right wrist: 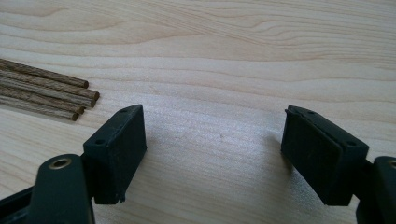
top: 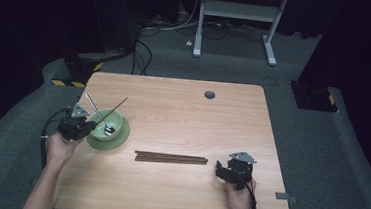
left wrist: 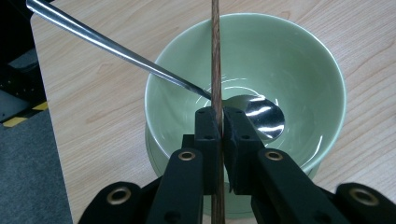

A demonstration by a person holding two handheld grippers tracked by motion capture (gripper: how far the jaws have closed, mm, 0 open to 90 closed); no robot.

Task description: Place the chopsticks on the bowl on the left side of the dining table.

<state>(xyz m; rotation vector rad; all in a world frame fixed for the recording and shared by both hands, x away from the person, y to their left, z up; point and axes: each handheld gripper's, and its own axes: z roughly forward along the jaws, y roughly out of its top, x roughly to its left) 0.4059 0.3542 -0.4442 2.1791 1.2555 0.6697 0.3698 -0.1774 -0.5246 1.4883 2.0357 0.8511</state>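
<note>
We find one thin brown wooden chopstick (left wrist: 215, 56) pinched between the pressed-together jaws of the left gripper (left wrist: 219, 135), standing over the pale green ceramic bowl (left wrist: 303, 56), which holds a long-handled metal spoon (left wrist: 259, 114). The right gripper (right wrist: 212, 140) rests with jaws spread wide, holding nothing, just beside the ends of the remaining brown wooden chopsticks (right wrist: 46, 95) on the light wooden table (top: 183, 104).

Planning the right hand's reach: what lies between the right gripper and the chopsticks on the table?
Only bare table separates the right gripper from the chopsticks, seen in the right gripper view.
</note>
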